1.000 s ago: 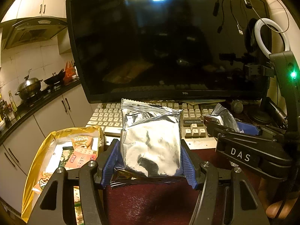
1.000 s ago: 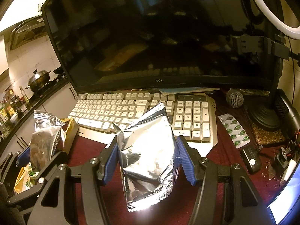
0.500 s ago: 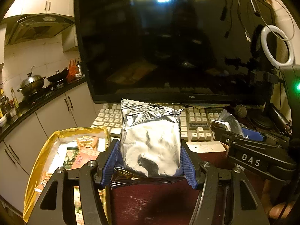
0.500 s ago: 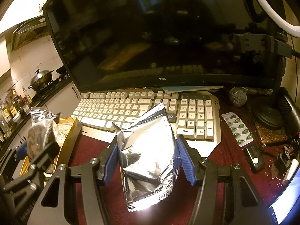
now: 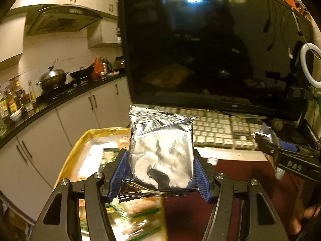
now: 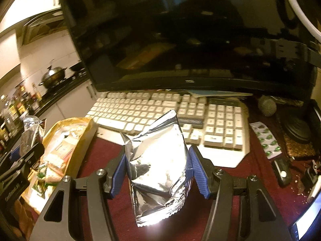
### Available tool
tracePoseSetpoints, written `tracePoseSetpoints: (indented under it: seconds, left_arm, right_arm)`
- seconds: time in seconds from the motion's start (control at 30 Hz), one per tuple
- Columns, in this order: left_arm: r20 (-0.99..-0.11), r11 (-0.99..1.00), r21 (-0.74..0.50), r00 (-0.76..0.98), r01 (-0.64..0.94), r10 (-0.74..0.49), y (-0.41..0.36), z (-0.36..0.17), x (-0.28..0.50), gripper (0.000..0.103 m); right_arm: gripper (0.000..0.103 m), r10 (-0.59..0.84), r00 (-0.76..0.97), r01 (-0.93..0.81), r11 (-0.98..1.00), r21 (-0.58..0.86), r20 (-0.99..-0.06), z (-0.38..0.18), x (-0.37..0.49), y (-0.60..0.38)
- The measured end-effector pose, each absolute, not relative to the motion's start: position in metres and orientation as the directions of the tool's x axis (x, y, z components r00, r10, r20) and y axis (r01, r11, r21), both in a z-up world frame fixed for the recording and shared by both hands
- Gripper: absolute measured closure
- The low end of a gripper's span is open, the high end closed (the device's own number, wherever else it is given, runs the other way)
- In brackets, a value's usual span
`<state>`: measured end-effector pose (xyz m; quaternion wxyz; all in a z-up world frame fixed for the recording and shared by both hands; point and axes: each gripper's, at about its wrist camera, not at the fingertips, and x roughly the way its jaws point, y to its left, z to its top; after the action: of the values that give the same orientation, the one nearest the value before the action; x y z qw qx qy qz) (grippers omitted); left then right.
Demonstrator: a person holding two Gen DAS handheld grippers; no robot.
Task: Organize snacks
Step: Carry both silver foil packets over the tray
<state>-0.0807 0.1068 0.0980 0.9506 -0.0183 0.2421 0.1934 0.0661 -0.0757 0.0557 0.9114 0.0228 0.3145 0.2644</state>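
My left gripper (image 5: 159, 170) is shut on a silver foil snack packet (image 5: 161, 150), held upright above the right edge of a gold tray (image 5: 70, 156) that holds several snack packets. My right gripper (image 6: 157, 167) is shut on a second, crumpled silver foil packet (image 6: 157, 164) above the dark red table (image 6: 100, 152). In the right wrist view the gold tray (image 6: 82, 138) lies at the left with the left gripper and its packet (image 6: 30, 132) over its far side. In the left wrist view the right gripper's body (image 5: 291, 160) shows at the right.
A white keyboard (image 6: 160, 112) and a large black monitor (image 6: 190, 34) stand behind. A blister pack (image 6: 266, 140), a microphone (image 6: 266, 106) and small gadgets lie at the right. Kitchen counter with pots (image 5: 52, 78) lies beyond the table's left edge.
My left gripper has moved left with its packet, from over the table to over the tray. My right gripper has shifted slightly left, still holding its packet.
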Motion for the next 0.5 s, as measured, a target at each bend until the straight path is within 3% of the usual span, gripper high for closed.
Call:
tracePoseSetpoints:
  seconds: [0.5]
  left_arm:
    - [-0.517, 0.861, 0.017, 0.733, -0.508, 0.442, 0.179, 0.077, -0.118, 0.037]
  right_arm:
    - [0.044, 0.707, 0.408, -0.702, 0.648, 0.297, -0.577, 0.069, 0.017, 0.002]
